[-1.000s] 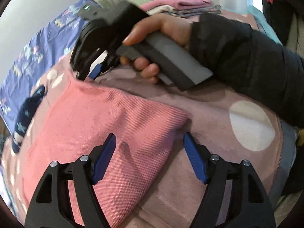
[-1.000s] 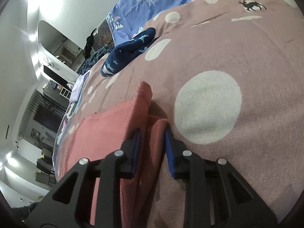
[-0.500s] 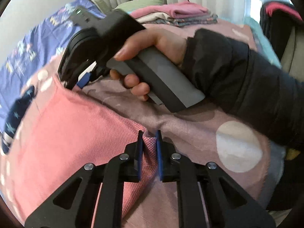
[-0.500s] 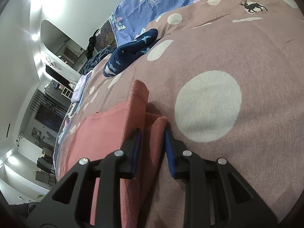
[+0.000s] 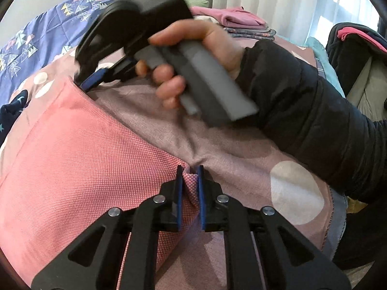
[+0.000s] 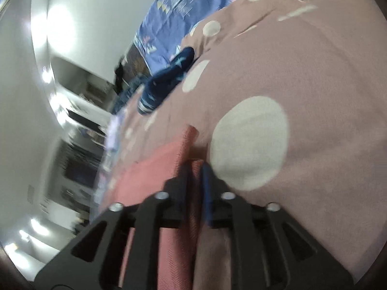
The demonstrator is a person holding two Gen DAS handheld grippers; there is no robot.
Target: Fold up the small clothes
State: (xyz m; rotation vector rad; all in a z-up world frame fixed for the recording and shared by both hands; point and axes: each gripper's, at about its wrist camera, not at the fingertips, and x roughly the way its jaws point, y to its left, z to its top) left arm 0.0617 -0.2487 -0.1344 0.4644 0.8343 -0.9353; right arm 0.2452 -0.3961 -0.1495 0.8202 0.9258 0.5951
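Observation:
A pink knit garment point(image 5: 79, 159) lies flat on the mauve dotted bedspread point(image 5: 241, 164). My left gripper point(image 5: 189, 181) is shut on its near right corner, a fold of pink cloth pinched between the blue pads. My right gripper point(image 5: 96, 79), held by a hand in a black sleeve, grips the far corner of the same garment. In the right wrist view, which is blurred, that gripper point(image 6: 197, 169) is shut on a raised fold of the pink garment point(image 6: 150, 176).
A navy star-patterned piece of clothing point(image 6: 164, 84) lies further along the bed, also at the left edge of the left wrist view point(image 5: 12, 111). A stack of folded clothes point(image 5: 241, 24) sits at the far end. A blue patterned sheet point(image 5: 43, 31) lies beyond the bedspread.
My left gripper closed on the near corner of the pink garment, having been open a second ago. The right gripper stays shut on the far corner and has lifted slightly, blurring its view.

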